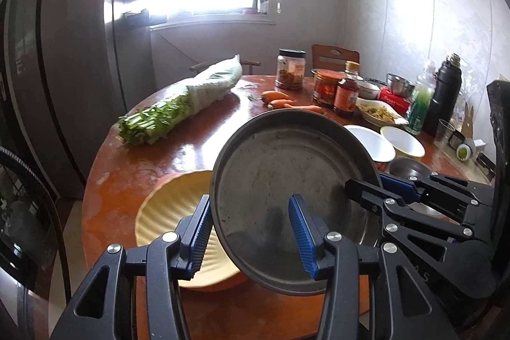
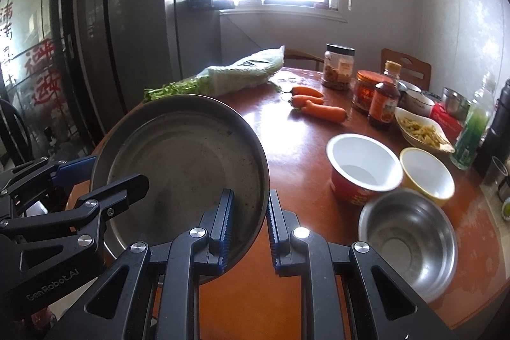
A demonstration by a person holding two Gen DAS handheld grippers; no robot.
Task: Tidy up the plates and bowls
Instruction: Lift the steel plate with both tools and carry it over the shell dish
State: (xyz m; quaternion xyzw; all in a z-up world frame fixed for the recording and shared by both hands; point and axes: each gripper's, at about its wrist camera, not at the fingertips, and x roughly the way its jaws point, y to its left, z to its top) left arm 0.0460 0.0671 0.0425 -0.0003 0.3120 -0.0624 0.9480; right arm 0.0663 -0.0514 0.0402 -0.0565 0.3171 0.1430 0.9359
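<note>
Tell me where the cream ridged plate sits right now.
In the left wrist view, the cream ridged plate lies on the table's near-left edge, partly under the tilted metal plate both grippers straddle.
</note>
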